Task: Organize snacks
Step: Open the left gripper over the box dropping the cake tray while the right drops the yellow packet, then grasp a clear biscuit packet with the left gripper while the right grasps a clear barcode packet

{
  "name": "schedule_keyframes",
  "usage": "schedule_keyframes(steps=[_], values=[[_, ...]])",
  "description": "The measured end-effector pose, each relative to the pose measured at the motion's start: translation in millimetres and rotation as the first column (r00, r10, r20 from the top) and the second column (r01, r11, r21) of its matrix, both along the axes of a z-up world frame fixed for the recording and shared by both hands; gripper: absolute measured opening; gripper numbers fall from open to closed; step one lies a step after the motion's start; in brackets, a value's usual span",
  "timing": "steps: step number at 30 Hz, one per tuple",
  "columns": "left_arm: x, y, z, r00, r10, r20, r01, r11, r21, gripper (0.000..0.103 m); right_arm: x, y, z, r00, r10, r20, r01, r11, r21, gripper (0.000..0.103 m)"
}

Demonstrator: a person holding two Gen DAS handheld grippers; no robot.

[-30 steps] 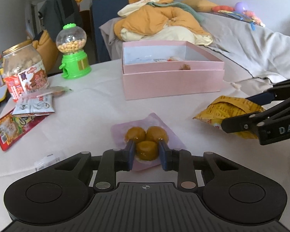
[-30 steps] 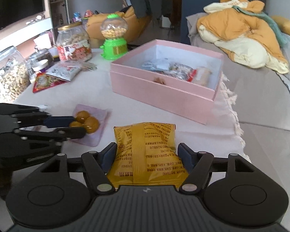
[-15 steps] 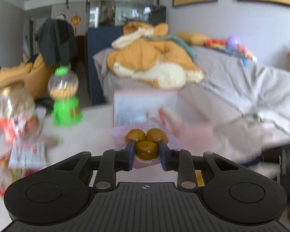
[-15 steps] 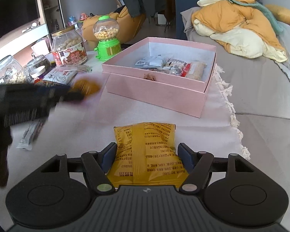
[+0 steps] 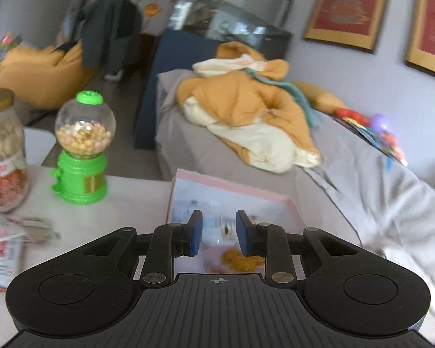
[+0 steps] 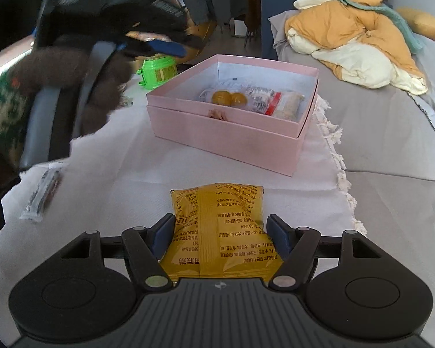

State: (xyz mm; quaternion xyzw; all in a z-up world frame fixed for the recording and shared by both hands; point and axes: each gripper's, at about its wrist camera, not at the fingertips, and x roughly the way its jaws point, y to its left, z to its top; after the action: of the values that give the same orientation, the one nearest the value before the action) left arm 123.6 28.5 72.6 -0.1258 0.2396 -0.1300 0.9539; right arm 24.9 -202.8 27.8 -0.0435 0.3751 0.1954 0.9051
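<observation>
My left hand-held gripper (image 5: 218,232) hangs released above the pink box (image 6: 232,133), the egg-yolk pack (image 6: 228,98) inside. My right hand-held gripper (image 6: 220,236) grasps the yellow snack packet (image 6: 220,226) at 6 o'clock from the box.

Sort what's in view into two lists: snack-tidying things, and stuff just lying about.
Job:
pink box
yellow snack packet, between right gripper fingers
packet of brown balls, in box
left gripper, open

Lying about:
green candy dispenser
orange blanket
</observation>
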Motion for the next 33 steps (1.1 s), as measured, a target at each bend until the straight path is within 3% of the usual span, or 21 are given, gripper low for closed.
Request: schedule_keyframes(steps=[3,5,10,15,17,20,22,25,29,33], values=[[-35.9,20.2,-8.3,0.998,-0.048,-0.032,0.050,0.996,0.068,0.029,-0.3,-0.3,6.3,1.000,0.009,0.003,-0.009,1.000,-0.010,0.070],[-63.0,39.4,-20.1,0.996,-0.027,-0.086,0.037,0.993,0.111,0.029,0.2,1.3,17.6,0.999,0.038,0.018,-0.038,0.999,0.006,0.070],[-118.0,97.9,-41.9,0.981,0.112,-0.156,-0.101,0.992,0.076,0.029,20.1,11.4,67.9,0.992,0.066,0.107,-0.072,0.996,0.050,0.070],[-142.6,139.8,-47.4,0.961,0.226,-0.163,-0.218,0.974,0.066,0.029,87.8,33.5,106.8,0.984,0.000,0.176,-0.011,0.998,0.060,0.071],[-143.9,152.4,-46.9,0.952,0.257,-0.169,-0.253,0.966,0.045,0.029,120.1,43.0,112.7,0.982,-0.045,0.182,0.032,0.997,0.072,0.082],[-146.8,168.4,-48.1,0.940,0.306,-0.149,-0.306,0.952,0.024,0.029,143.8,63.7,106.7,0.983,-0.087,0.163,0.084,0.996,0.029,0.083],[-148.5,178.0,-50.5,0.932,0.345,-0.115,-0.346,0.938,0.005,0.029,141.2,81.0,97.0,0.990,-0.054,0.132,0.051,0.998,0.026,0.083],[-145.0,192.3,-58.5,0.924,0.375,-0.075,-0.379,0.924,-0.056,0.029,131.4,115.6,79.8,0.998,0.050,0.044,-0.053,0.996,0.074,0.084],[-142.4,202.8,-73.4,0.923,0.375,-0.082,-0.383,0.914,-0.131,0.029,138.3,174.5,61.4,0.989,0.134,-0.069,-0.121,0.978,0.172,0.084],[-143.2,211.3,-78.1,0.926,0.363,-0.106,-0.377,0.906,-0.194,0.029,155.2,248.5,44.7,0.986,0.164,-0.004,-0.163,0.980,0.117,0.084]])
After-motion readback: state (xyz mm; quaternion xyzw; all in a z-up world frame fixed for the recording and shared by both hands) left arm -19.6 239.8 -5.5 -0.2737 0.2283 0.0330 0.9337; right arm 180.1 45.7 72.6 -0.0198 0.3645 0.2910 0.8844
